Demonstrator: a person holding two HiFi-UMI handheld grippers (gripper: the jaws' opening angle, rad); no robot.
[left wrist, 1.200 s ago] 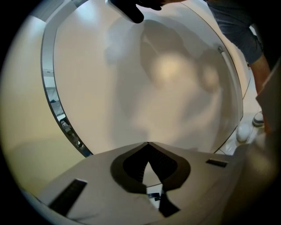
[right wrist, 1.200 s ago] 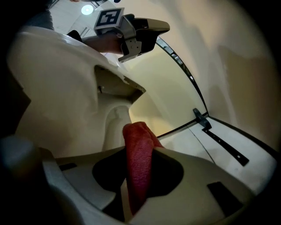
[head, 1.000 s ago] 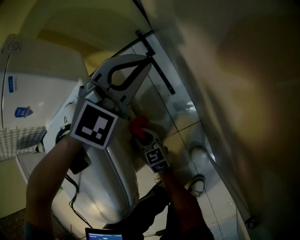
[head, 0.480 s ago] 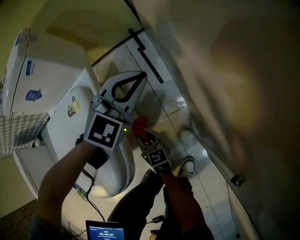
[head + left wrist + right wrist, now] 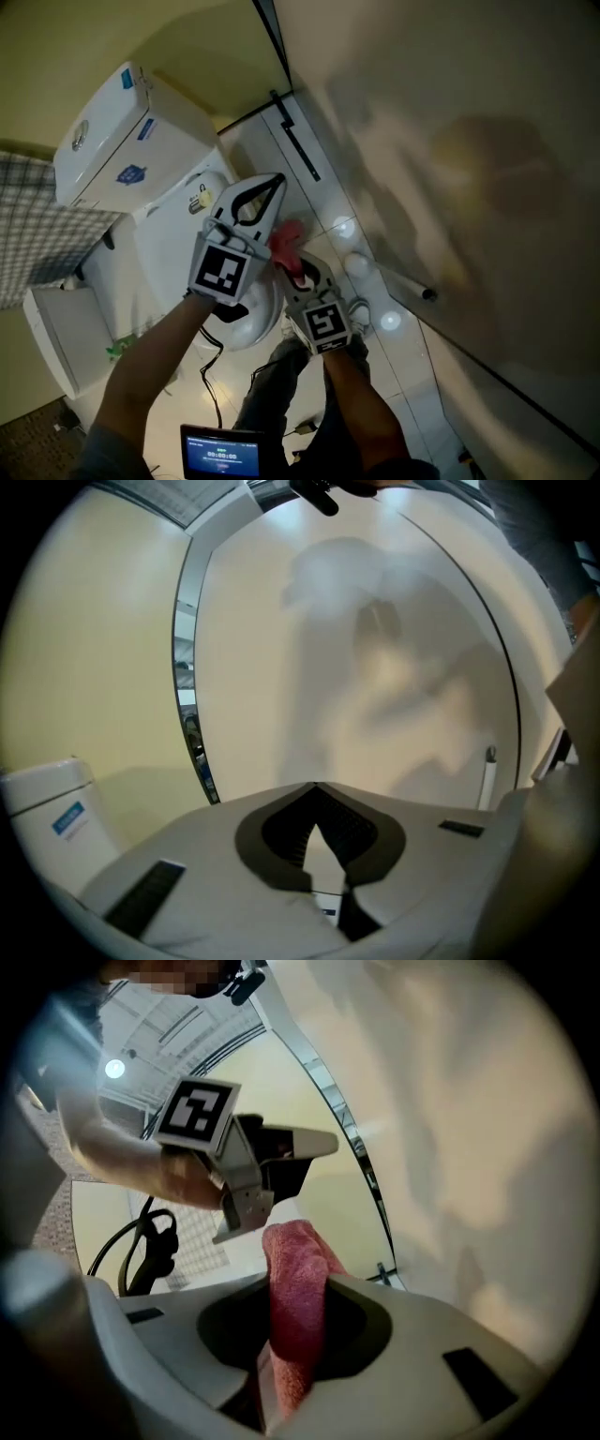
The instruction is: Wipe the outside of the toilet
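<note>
The white toilet stands at the left of the head view, with its tank at the upper left and its bowl below my hands. A red cloth sticks up out of my right gripper, which is shut on it just right of the bowl's side. In the right gripper view the cloth fills the gap between the jaws. My left gripper is held over the bowl beside the cloth, tips together and nothing in it. Its jaws meet at a point in its own view, facing a pale wall.
A pale partition wall with a black edge strip runs down the right side. White floor tiles lie between it and the toilet. A checked cloth is at the left, and a lit screen with a cable is at the bottom.
The head view has pulled back, so the whole tank now shows. Both grippers sit closer together by the bowl, the cloth still in the right one.
</note>
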